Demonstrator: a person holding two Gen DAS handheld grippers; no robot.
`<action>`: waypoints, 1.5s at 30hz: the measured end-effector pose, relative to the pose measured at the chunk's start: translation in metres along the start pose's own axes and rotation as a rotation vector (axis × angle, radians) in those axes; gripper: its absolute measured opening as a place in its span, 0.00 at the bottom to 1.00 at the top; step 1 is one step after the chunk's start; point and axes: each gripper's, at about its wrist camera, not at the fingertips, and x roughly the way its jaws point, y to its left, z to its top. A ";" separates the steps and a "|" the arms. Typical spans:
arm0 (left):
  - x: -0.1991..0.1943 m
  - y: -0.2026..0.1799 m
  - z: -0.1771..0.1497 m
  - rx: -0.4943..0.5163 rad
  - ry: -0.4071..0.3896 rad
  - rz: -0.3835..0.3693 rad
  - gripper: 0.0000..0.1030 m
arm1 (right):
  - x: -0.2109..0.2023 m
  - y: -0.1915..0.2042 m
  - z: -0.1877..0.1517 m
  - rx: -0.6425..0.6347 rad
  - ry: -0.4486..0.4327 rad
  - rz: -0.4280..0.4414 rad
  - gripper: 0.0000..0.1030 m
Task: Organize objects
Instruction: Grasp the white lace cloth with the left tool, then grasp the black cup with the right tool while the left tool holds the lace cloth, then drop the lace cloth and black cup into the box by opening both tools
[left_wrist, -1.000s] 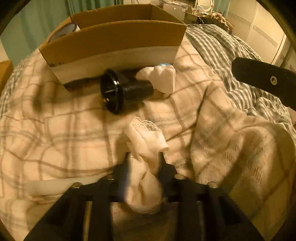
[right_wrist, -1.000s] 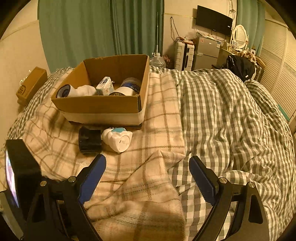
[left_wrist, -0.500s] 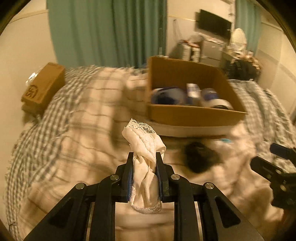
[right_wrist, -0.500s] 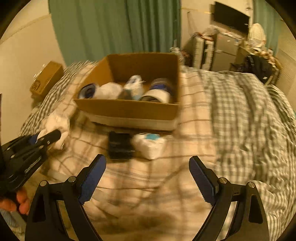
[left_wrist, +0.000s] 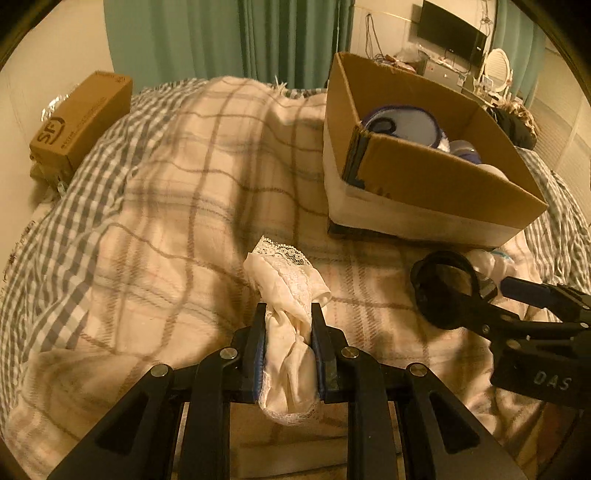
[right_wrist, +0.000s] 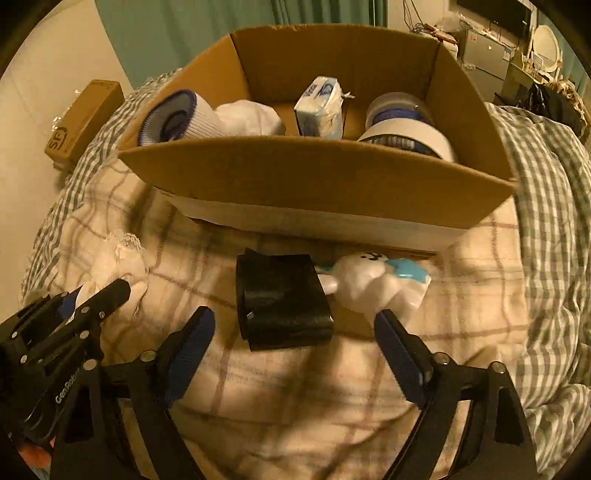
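Note:
My left gripper is shut on a white lace-edged cloth, held above the plaid blanket left of the cardboard box; it also shows in the right wrist view. My right gripper is open, its fingers either side of a black cylinder lying in front of the box. A white and blue toy lies right of the cylinder. In the box are a rolled sock, a tissue pack and a tape roll.
A small brown carton sits at the bed's far left edge. The plaid blanket covers a checked duvet. Green curtains and furniture stand behind the bed.
My left gripper lifted the cloth off the blanket and swung left, away from the box front. My right gripper moved forward and down over the black cylinder.

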 end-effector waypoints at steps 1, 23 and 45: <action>0.002 -0.001 0.000 -0.002 0.005 -0.001 0.20 | 0.002 0.002 0.001 -0.005 0.000 -0.004 0.83; -0.022 -0.001 -0.008 -0.004 -0.052 0.006 0.20 | -0.054 0.014 -0.017 -0.074 -0.119 -0.158 0.42; -0.122 -0.025 0.076 0.037 -0.272 -0.049 0.20 | -0.195 0.022 0.039 -0.121 -0.436 -0.121 0.42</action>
